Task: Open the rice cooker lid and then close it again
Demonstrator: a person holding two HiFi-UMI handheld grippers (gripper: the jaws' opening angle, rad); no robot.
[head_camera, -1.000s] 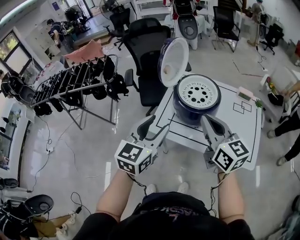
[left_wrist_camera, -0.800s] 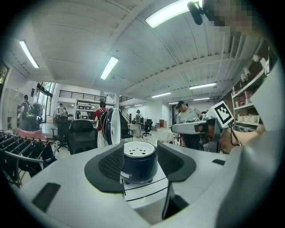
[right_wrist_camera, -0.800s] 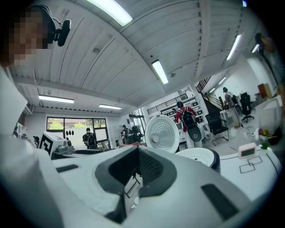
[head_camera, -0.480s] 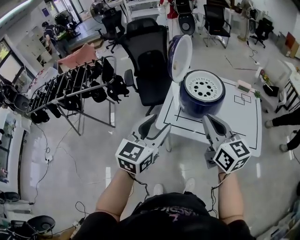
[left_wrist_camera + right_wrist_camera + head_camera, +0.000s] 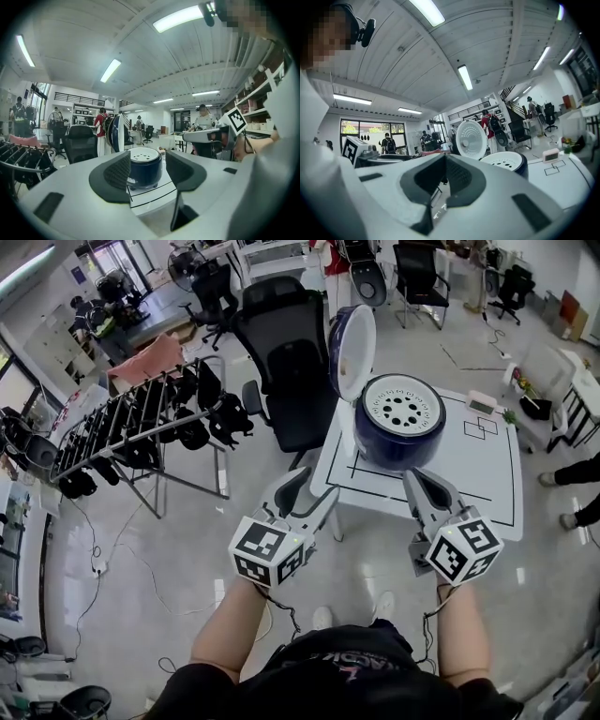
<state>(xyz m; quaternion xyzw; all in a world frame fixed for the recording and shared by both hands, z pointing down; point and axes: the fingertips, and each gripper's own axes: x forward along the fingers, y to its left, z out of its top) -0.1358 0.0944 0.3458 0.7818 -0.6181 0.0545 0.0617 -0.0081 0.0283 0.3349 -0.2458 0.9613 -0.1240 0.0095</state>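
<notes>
Cooker (image 5: 401,444) body: I read glossy dark-blue plastic, light glinting on wall. Inner plate (image 5: 403,405): white, perforated, matt. Lid (image 5: 357,337) underside: smooth white. Table (image 5: 473,486): smooth white top, slight sheen. Left gripper (image 5: 312,489), right gripper (image 5: 419,482): matt grey plastic shells; pads (image 5: 118,172) black, finely ribbed, look rubbery to me. Chair (image 5: 281,343): black mesh cloth. Rack (image 5: 131,435): bare metal tubing. Floor (image 5: 141,549): polished, reflective.

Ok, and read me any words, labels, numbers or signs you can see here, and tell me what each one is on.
No text here can be read.
Shirt print: reddish letters, too blurred to read.
Left marker cube, right marker cube: black-and-white square codes, no letters.
Rice cooker: no label visible.
Table: black outlines only, no words.
</notes>
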